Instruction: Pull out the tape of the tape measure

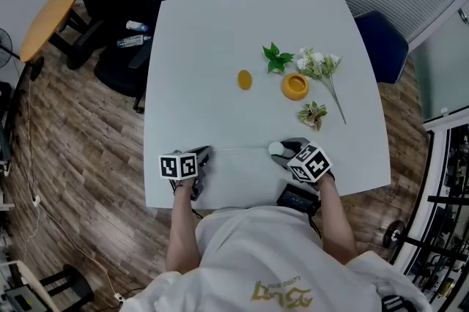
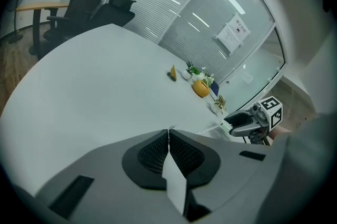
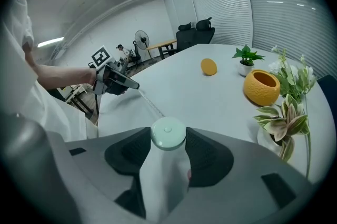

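Two grippers worked at the near edge of one white table (image 1: 220,32), each held in one of the person's hands. The left gripper (image 1: 204,152) had its jaws pressed fully together, pinching the free end of the tape (image 1: 238,149). The right gripper (image 3: 168,138) stood with its jaws wide apart, clamped on either side of the tape measure (image 3: 168,134), a single round, pale green case sitting upright between the pads. The thin tape ran in one straight line just above the tabletop from the case on the right across to the closed jaws on the left, and the two grippers were well apart.

Farther back on the table were five other things. One yellow oval object (image 1: 245,80) lay alone near the middle. To its right stood one small green plant (image 1: 276,56) and, just beside it, one orange pot (image 1: 295,86). One spray of white flowers (image 1: 320,67) lay beside the pot with its stem pointing toward the right edge. One small cluster of pale striped leaves (image 1: 313,114) was the nearest of the five to the right gripper.

Off the table's far left corner stood black office chairs (image 1: 121,54), at least two, next to one wooden tabletop (image 1: 44,21). One blue chair (image 1: 382,43) was at the right side.
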Tool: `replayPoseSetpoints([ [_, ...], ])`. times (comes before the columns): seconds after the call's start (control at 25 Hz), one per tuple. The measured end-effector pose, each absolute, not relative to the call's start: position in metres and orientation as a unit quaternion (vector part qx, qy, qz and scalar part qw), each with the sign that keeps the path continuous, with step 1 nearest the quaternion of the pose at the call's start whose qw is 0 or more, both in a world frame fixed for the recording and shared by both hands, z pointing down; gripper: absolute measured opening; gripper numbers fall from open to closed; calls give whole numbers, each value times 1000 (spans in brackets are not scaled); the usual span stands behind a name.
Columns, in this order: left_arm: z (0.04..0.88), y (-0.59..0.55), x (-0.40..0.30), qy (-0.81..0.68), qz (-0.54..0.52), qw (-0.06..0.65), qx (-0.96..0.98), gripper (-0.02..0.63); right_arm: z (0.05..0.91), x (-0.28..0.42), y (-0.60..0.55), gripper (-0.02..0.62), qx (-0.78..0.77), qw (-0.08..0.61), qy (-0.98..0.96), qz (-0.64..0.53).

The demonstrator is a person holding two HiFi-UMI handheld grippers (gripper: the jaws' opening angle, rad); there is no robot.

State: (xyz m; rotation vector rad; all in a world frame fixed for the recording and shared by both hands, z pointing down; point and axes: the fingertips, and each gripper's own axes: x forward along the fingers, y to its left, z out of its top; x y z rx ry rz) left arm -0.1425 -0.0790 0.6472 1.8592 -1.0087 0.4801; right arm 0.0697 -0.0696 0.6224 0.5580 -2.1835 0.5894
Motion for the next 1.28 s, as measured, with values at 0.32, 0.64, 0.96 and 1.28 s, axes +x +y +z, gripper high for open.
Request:
replayPoseSetpoints([
  [0.32, 648, -79, -152, -424, 196, 468, 750, 10, 625, 82, -71, 224, 231, 397, -855, 240],
  [0.64, 650, -78, -161, -433, 202, 465, 745, 11, 629, 88, -69, 224, 238, 401, -850, 245],
  [0.96, 661, -69, -166, -435, 258, 444, 739, 9, 635, 94, -70, 224, 251, 413, -841, 243],
  [1.28, 662, -69, -166, -435, 285, 430, 738, 10, 640, 98, -71, 224, 260, 424, -834, 240],
])
